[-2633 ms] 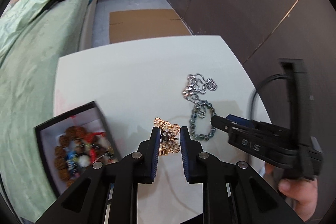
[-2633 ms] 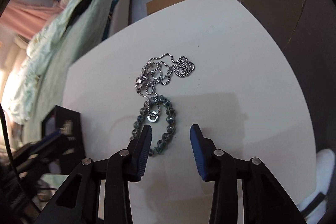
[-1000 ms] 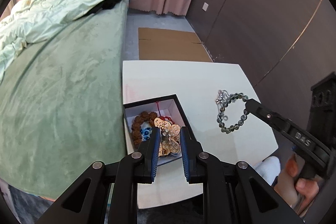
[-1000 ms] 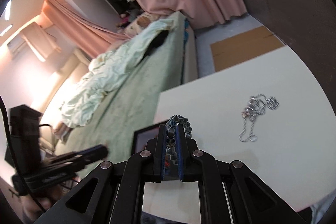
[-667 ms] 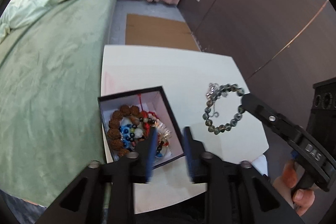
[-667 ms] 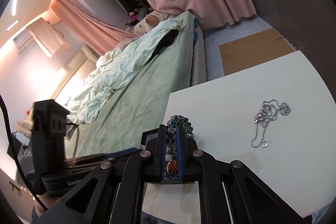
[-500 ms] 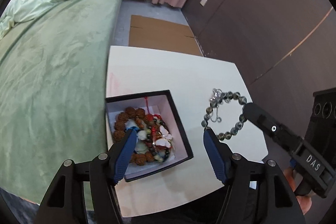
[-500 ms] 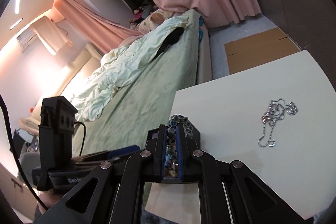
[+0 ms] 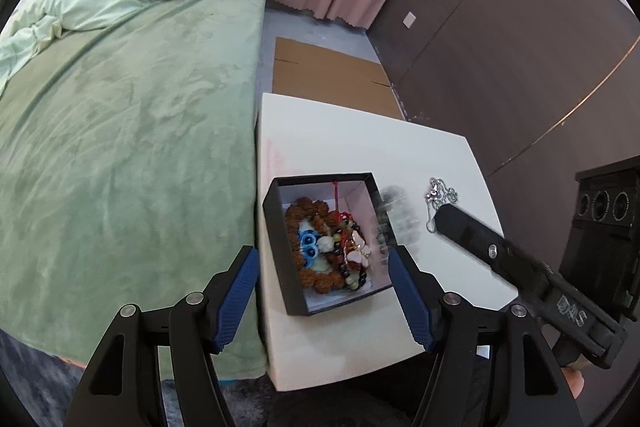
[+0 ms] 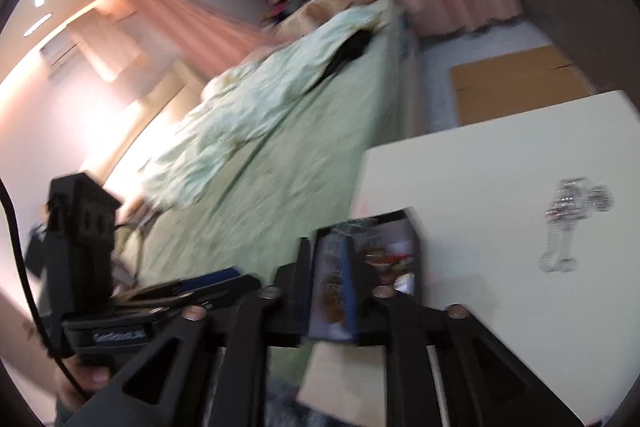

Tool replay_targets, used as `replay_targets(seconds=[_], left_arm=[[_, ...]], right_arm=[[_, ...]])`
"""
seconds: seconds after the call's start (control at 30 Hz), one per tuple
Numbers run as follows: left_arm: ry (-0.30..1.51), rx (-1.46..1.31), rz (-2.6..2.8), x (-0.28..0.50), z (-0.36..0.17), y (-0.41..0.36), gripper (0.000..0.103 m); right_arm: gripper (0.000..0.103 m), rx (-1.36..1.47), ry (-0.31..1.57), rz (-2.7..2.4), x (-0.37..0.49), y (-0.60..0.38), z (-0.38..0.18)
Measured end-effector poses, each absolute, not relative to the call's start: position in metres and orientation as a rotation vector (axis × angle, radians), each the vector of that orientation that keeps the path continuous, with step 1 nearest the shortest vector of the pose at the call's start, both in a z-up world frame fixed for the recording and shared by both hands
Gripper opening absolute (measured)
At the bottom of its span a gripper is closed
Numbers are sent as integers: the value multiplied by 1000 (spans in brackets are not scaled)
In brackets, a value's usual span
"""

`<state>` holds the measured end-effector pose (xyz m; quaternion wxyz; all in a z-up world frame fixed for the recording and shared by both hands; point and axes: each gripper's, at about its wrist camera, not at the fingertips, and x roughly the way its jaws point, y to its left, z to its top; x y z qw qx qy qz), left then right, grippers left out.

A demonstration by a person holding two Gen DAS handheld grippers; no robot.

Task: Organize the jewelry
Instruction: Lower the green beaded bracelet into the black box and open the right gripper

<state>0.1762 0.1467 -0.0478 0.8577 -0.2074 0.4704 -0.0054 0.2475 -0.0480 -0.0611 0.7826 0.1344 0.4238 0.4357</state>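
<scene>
A black box [image 9: 280, 259] with a white inside sits on the white table [image 9: 340, 147] and holds brown beads, blue beads and a gold butterfly piece [image 9: 358, 251]. My left gripper [image 9: 324, 291] hangs open just above the box's near end, with nothing between its fingers. My right gripper [image 9: 440, 223] reaches in from the right, its jaws opening. A dark bead bracelet [image 9: 394, 219] is a blur at the box's right wall, free of the pads. A silver chain necklace [image 9: 440, 193] lies on the table beyond. The blurred right wrist view shows the right gripper [image 10: 334, 267], box [image 10: 416, 247] and chain [image 10: 572, 223].
A green bed [image 9: 120, 147] runs along the table's left edge. Flat cardboard [image 9: 320, 71] lies on the floor behind the table, and a dark wall [image 9: 500, 67] stands to the right. A hand [image 10: 88, 383] holds the left gripper's handle.
The left gripper opened and the gold butterfly piece dropped into the box. The right gripper carried the dark bead bracelet to the box, and its jaws have parted from it.
</scene>
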Motion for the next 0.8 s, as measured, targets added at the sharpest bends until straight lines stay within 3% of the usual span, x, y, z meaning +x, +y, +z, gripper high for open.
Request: replay_targets(seconds=[0.03, 0.07, 0.23, 0.63, 0.67, 0.73, 0.8], left_arm=[[988, -436, -11, 174, -47, 148, 70], [985, -433, -10, 171, -45, 148, 71], [958, -430, -16, 161, -37, 148, 81], [948, -400, -58, 164, -29, 121, 82], [948, -394, -62, 165, -28, 117, 82], [949, -382, -68, 169, -27, 111, 82], [951, -366, -73, 174, -25, 104, 82]], right_arm=[[60, 290, 903, 931, 246, -49, -61], [63, 291, 885, 906, 244, -53, -60], [64, 380, 919, 868, 252, -76, -68], [65, 410, 926, 734, 253, -134, -73], [66, 412, 928, 720, 254, -137, -74], [78, 414, 929, 688, 258, -146, -74], [82, 437, 924, 661, 261, -156, -75]])
